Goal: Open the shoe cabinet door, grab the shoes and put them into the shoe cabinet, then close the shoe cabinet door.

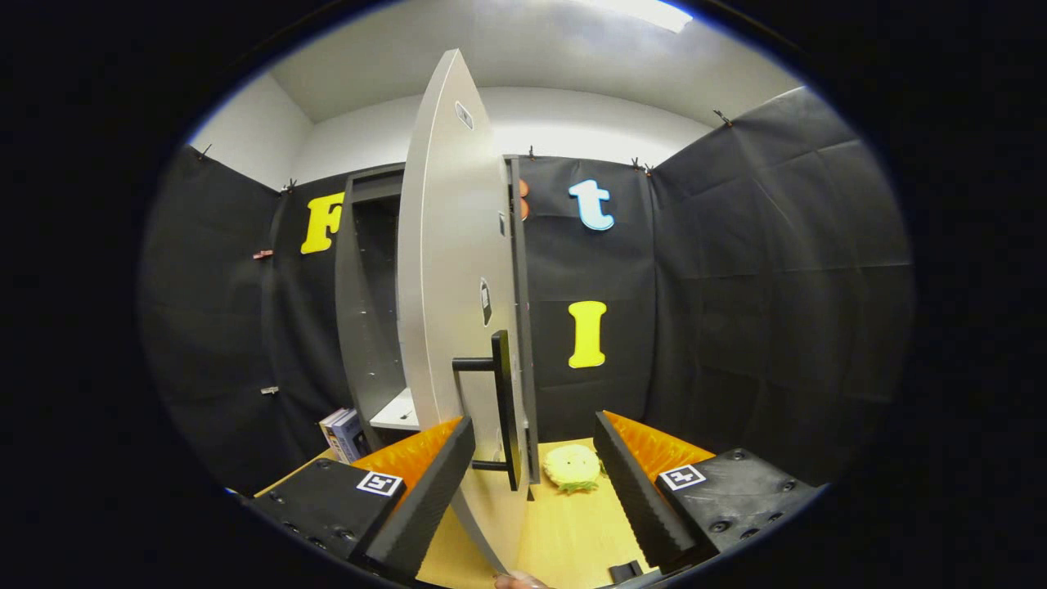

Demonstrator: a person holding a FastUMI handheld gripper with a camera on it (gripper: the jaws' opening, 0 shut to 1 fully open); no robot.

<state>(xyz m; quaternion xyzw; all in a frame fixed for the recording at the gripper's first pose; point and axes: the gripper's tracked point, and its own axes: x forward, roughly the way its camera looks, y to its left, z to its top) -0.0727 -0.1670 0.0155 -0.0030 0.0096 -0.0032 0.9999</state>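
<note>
The grey shoe cabinet stands ahead on the wooden table, its tall pale door swung out toward me, nearly edge-on. A black bar handle runs down the door's outer face near its free edge. My gripper is open; the door's lower edge and the handle sit between the fingers, close to the left finger, not pressed by either. A white shelf shows inside the cabinet. A small yellow slipper-like shoe lies on the table just beyond the fingers, right of the door.
A stack of small boxes or books stands left of the cabinet base. Black cloth walls close the booth on all sides. A fingertip shows under the door's bottom corner. The wooden tabletop runs between the fingers.
</note>
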